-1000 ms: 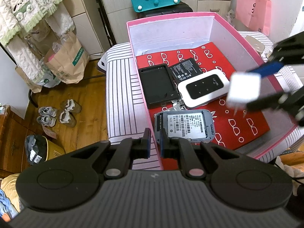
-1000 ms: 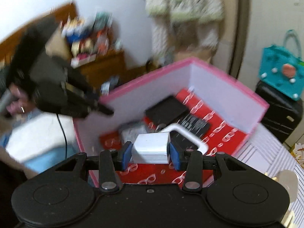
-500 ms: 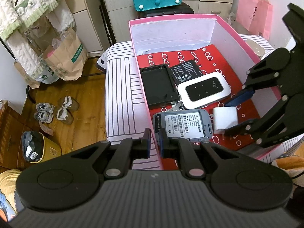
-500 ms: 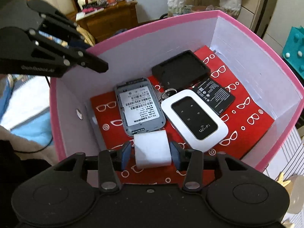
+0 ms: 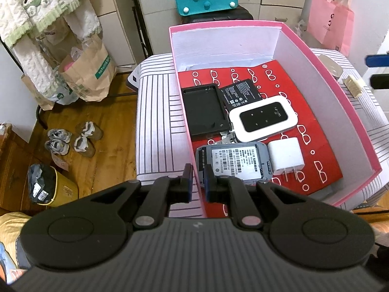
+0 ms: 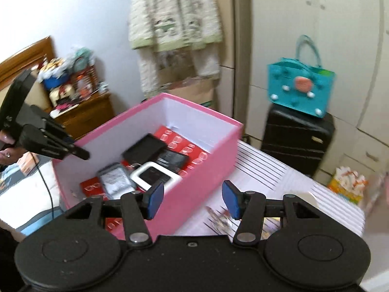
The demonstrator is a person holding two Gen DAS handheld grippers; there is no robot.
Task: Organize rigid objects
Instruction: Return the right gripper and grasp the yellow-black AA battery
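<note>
A pink box (image 5: 335, 102) stands on a striped table (image 5: 155, 121). On its red lining lie a white charger plug (image 5: 285, 154), a white wifi router (image 5: 262, 118), a grey labelled device (image 5: 234, 163), a black tray (image 5: 204, 109) and a black battery (image 5: 239, 92). My left gripper (image 5: 197, 178) is shut on the box's near wall. Outside the box (image 6: 199, 177), on its right, my right gripper (image 6: 192, 196) hovers with its jaws opening and nothing between them. Only its tips show at the right edge of the left wrist view.
A cream comb-like piece (image 5: 352, 86) and a beige object (image 5: 330, 65) lie on the table right of the box. A teal bag (image 6: 300, 92) sits on a black suitcase (image 6: 297, 141) behind. Paper bags (image 5: 85, 73) and shoes (image 5: 73, 140) are on the wooden floor, left.
The right gripper lowered the white charger plug into the box, let it go, and drew back out to the right with wider jaws. The left gripper kept its hold on the wall.
</note>
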